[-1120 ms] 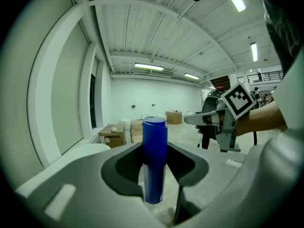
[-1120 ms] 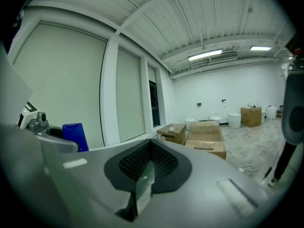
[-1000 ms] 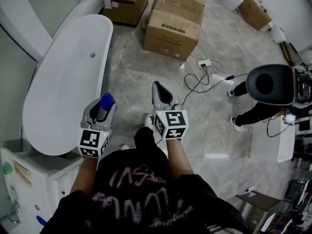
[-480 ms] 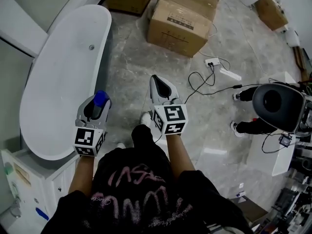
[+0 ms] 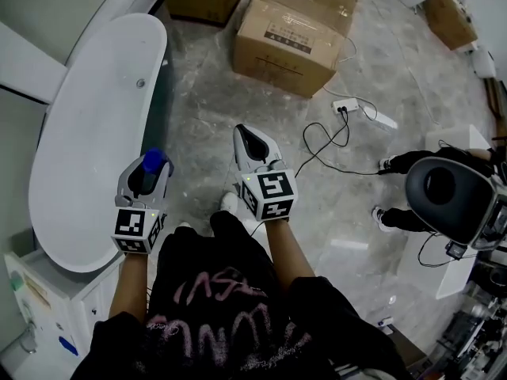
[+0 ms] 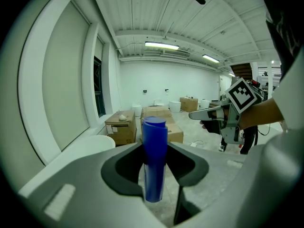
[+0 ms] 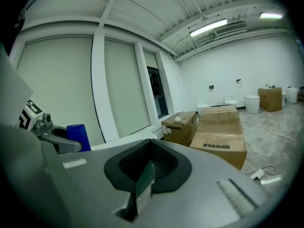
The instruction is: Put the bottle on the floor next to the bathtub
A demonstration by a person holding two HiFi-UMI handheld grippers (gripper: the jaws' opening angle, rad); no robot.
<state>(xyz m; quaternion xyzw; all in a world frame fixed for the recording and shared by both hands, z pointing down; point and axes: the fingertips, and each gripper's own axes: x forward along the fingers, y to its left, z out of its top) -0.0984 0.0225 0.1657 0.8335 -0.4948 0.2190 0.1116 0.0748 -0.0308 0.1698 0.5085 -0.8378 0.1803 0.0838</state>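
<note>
A blue bottle stands upright between the jaws of my left gripper, which is shut on it; its blue top shows in the head view. The gripper hangs over the right rim of the white bathtub, above the strip of grey marble floor beside it. My right gripper is held level to the right, its jaws closed together with nothing between them. From the right gripper view, the bottle shows at the far left.
Cardboard boxes stand on the floor beyond the tub's far end. A power strip and black cables lie to the right. A person in a dark helmet-like cover stands at the right. A white cabinet sits at the tub's near end.
Both grippers have drifted slightly left and toward me in the head view, the bottle still gripped. The person at the right has shifted lower in the view.
</note>
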